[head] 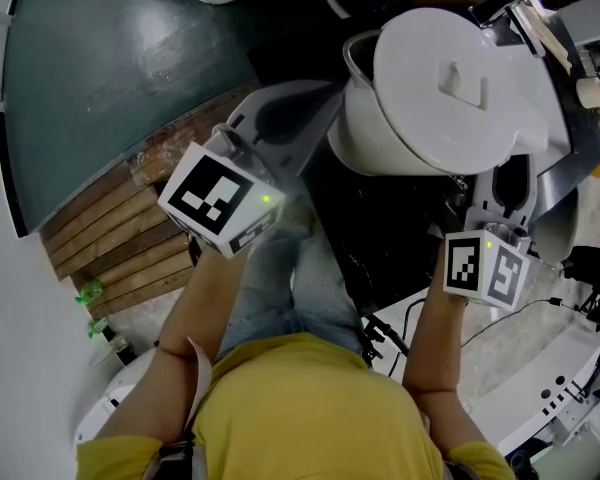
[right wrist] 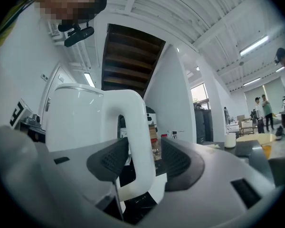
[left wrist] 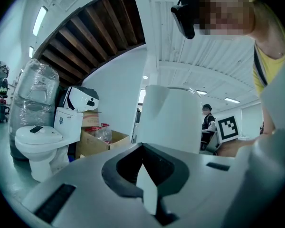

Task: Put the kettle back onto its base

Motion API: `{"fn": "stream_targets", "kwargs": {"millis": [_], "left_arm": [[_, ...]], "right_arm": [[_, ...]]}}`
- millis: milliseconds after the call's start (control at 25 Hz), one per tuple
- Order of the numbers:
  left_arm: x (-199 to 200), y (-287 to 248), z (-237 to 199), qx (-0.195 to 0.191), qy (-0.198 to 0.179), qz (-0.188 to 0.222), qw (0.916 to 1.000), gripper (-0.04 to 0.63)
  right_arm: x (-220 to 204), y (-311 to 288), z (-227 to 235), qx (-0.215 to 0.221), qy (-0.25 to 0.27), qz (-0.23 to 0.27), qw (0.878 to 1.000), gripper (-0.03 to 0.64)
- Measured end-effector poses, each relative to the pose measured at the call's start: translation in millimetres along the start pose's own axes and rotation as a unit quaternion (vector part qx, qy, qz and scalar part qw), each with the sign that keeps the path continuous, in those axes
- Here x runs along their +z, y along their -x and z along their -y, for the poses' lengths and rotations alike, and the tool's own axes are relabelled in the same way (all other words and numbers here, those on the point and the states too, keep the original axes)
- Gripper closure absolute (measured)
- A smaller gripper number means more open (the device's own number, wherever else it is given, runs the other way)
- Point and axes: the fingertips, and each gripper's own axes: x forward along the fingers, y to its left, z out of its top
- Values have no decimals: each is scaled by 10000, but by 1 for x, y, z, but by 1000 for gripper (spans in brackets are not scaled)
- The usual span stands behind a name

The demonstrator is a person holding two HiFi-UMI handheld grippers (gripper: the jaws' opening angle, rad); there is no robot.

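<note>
A white kettle with its lid on stands on a dark table; what it stands on is hidden under it. My right gripper reaches level at the kettle's handle. Its dark pads stand apart on either side of the handle, with a gap showing on the right side, so the right gripper is open. My left gripper points at the spout side of the kettle from a short way off. The pads of the left gripper meet at the tip, shut on nothing.
Wooden slats lie on the floor at the left. Cables trail over the table's near edge. A toilet and a cardboard box stand behind the kettle. People stand far off.
</note>
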Motion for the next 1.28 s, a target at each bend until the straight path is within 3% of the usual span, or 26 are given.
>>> {"fn": "stream_targets", "kwargs": {"millis": [280,480,680,960,1280], "left_arm": [[9,20,4,194,48,61,9998,594],[37,44,19,475,4,347,9983,594],[71,57,48,655,-121,694,9954,594],[102,68,97,642,-306,806,9942,594],[111,82,147,785,-422,706,9935,594]], "right_arm": [[9,34,-4,-34,75,-59,9999,408],[27,53,-10,51,105,-37,9999,410],[54,68,-18,215,118,111,9996,454],[90,91,-35,602,106,232,9979,562],[111,122,-53,1134,-23,88,9935,585]]}}
